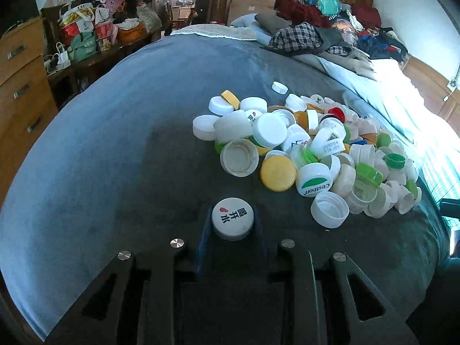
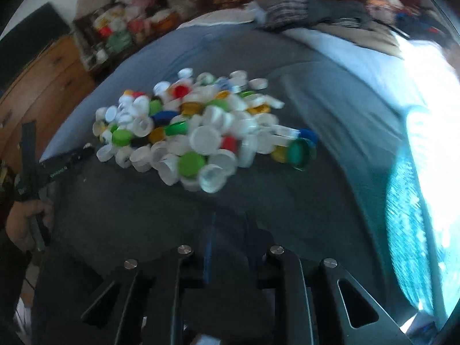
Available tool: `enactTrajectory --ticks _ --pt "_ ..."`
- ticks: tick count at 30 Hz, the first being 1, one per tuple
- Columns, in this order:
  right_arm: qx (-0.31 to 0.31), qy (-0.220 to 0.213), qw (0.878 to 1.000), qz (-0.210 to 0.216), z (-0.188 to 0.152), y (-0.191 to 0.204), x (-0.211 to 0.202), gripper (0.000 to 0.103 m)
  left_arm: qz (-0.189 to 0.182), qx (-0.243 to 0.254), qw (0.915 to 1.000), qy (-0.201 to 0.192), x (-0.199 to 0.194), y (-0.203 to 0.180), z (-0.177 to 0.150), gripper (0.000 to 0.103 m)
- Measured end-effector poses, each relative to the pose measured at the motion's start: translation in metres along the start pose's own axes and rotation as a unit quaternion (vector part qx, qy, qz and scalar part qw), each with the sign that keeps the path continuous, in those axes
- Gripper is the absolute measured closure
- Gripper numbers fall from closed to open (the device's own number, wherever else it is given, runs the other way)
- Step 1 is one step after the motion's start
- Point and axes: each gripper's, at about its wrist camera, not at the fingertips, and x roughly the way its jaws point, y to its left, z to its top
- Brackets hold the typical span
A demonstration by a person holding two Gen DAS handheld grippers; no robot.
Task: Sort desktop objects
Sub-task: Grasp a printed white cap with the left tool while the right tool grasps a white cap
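Note:
A heap of bottle caps (image 1: 310, 149), mostly white with yellow, green, red and blue ones, lies on a grey-blue bedcover (image 1: 115, 158). My left gripper (image 1: 233, 224) is shut on a white cap printed with black characters and a red mark (image 1: 233, 218), just in front of the heap's near edge. In the blurred right wrist view the heap (image 2: 201, 132) lies ahead. My right gripper (image 2: 230, 224) is empty, its fingers a narrow gap apart, over bare cover short of the heap. The left gripper's body (image 2: 57, 166) and the hand holding it show at the left.
A lone white cap (image 1: 279, 87) lies beyond the heap. Clothes (image 1: 316, 34) are piled at the far end of the bed. A wooden dresser (image 1: 20, 86) and shelves of bags (image 1: 86, 34) stand on the left. Bright window light falls on the right.

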Motion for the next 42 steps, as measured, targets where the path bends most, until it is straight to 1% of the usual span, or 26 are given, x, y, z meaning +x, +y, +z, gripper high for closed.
enactTrajectory --ticks 2,3,5,7,8,10,14,15,16,17,23,28,32,35,40,42 --pt "0.021 0.005 0.999 0.037 0.006 -0.005 0.011 0.081 -0.004 0.000 1.0000 -0.001 -0.001 0.001 -0.001 0.078" --pt "0.029 0.004 0.998 0.051 0.008 -0.006 0.015 0.079 -0.005 0.001 1.0000 -0.001 -0.001 0.001 -0.001 0.078" --pt "0.035 -0.001 0.998 0.058 0.013 -0.008 0.020 0.063 -0.005 0.000 1.0000 -0.003 0.000 0.001 -0.002 0.078" --pt "0.039 -0.002 0.997 0.060 0.018 -0.010 0.025 0.061 -0.006 -0.001 1.0000 -0.003 0.001 0.001 -0.002 0.078" --pt "0.038 -0.002 0.998 0.057 0.020 -0.011 0.028 0.058 -0.007 0.000 1.0000 -0.003 0.001 0.001 -0.002 0.078" --pt "0.036 0.002 0.998 0.057 0.025 -0.012 0.036 0.055 -0.008 -0.002 1.0000 -0.002 0.001 0.002 -0.002 0.078" --pt "0.038 0.016 0.997 0.067 0.029 -0.015 0.055 0.056 -0.009 -0.001 1.0000 0.000 0.000 0.002 -0.001 0.078" --pt "0.039 0.015 0.997 0.066 0.029 -0.015 0.057 0.059 -0.008 -0.002 1.0000 0.000 0.000 0.002 -0.001 0.078" --pt "0.042 0.013 0.997 0.068 0.029 -0.016 0.057 0.070 -0.008 -0.002 1.0000 0.001 0.000 0.002 -0.001 0.078" --pt "0.046 0.012 0.996 0.072 0.029 -0.016 0.055 0.071 -0.007 -0.002 1.0000 0.002 0.000 0.002 0.000 0.078" --pt "0.044 -0.024 0.998 0.048 0.027 -0.008 0.020 0.071 -0.005 -0.012 0.9999 -0.004 -0.008 0.001 0.002 0.078" --pt "0.044 -0.066 0.996 0.038 0.024 0.001 -0.019 0.071 -0.019 0.000 0.9993 -0.034 -0.037 -0.015 0.002 0.079" --pt "0.033 -0.094 0.995 0.019 0.026 0.006 -0.048 0.071 -0.031 0.010 0.9978 -0.058 -0.064 -0.035 0.010 0.079" --pt "0.029 -0.110 0.994 0.000 0.026 0.006 -0.068 0.071 -0.034 0.024 0.9970 -0.065 -0.078 -0.056 0.019 0.079" --pt "0.031 -0.132 0.990 -0.031 0.022 0.001 -0.099 0.071 -0.031 0.061 0.9953 -0.068 -0.091 -0.105 0.036 0.079" --pt "0.033 -0.139 0.989 -0.045 0.020 -0.003 -0.110 0.071 -0.040 0.065 0.9949 -0.065 -0.094 -0.123 0.045 0.079"
